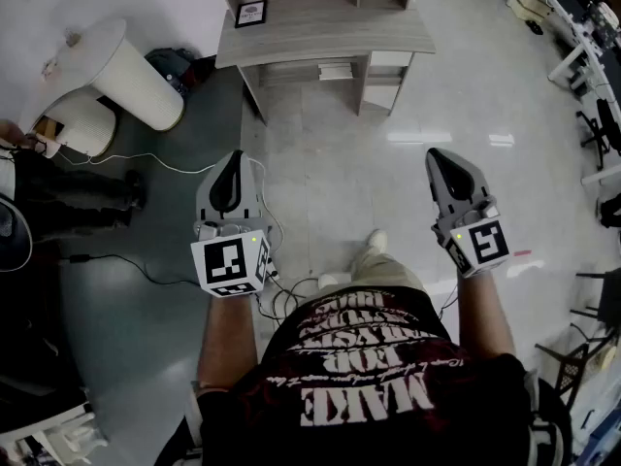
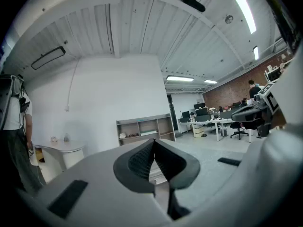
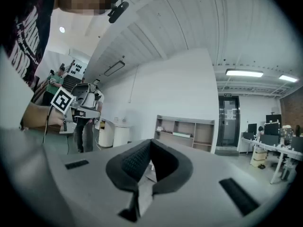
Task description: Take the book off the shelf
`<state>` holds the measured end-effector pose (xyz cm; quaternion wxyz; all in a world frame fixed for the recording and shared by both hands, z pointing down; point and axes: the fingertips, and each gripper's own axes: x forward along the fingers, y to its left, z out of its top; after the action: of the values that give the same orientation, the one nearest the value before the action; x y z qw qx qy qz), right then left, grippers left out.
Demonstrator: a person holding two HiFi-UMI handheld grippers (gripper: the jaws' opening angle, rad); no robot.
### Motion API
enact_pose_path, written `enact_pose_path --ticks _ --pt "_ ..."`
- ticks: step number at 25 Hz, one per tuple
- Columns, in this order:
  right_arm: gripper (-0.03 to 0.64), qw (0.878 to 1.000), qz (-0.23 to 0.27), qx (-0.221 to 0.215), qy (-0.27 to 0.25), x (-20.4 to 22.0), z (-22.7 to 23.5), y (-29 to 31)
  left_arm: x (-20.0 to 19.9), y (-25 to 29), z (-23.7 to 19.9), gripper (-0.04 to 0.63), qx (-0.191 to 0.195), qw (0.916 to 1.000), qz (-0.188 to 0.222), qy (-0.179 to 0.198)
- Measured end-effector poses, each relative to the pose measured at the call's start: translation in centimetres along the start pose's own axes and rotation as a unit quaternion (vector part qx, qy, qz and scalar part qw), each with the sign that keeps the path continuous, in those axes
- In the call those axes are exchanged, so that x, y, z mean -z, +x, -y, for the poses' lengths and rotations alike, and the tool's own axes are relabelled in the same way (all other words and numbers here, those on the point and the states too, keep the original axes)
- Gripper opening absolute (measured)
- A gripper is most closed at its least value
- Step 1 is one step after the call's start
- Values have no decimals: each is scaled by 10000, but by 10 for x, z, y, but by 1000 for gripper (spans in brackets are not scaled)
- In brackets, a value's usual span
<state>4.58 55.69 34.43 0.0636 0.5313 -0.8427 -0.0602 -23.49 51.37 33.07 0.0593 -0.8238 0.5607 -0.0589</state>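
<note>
- Toward the bottom of the head view, we are standing well back from the shelf unit (image 1: pixel 325 29). We are holding the left gripper (image 1: pixel 234 163) and the right gripper (image 1: pixel 439 161) out ahead, both aiming toward it, probably to line up an approach.
- Both grippers are showing their jaws pressed together at the tips with nothing between them, so neither is carrying anything.
- At the top centre of the head view, the shelf unit is standing far from both grippers, with the floor (image 1: pixel 408 173) stretching between.
- Near the centre of the right gripper view, the book (image 3: pixel 181 134) is lying flat in the unit's middle compartment, seemingly alone there. A small pale item (image 3: pixel 164 131) is sitting in the compartment to its left, too small to name.
- A small framed picture (image 1: pixel 250 14) is resting on the unit's top board, at its left end.
- We are judging the task as not yet begun: one gripper's jaws will need opening before reaching the book.
</note>
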Motion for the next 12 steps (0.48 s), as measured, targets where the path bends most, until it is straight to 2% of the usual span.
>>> enact_pose_path --ticks 6,12 --pt "3 9999 -99 -4 -42 -3 -14 -1 6 -1 2 6 114 9999 -34 -94" --pt "5 9998 -87 -129 149 4 -5 21 19 31 0 6 234 9994 -162 -188"
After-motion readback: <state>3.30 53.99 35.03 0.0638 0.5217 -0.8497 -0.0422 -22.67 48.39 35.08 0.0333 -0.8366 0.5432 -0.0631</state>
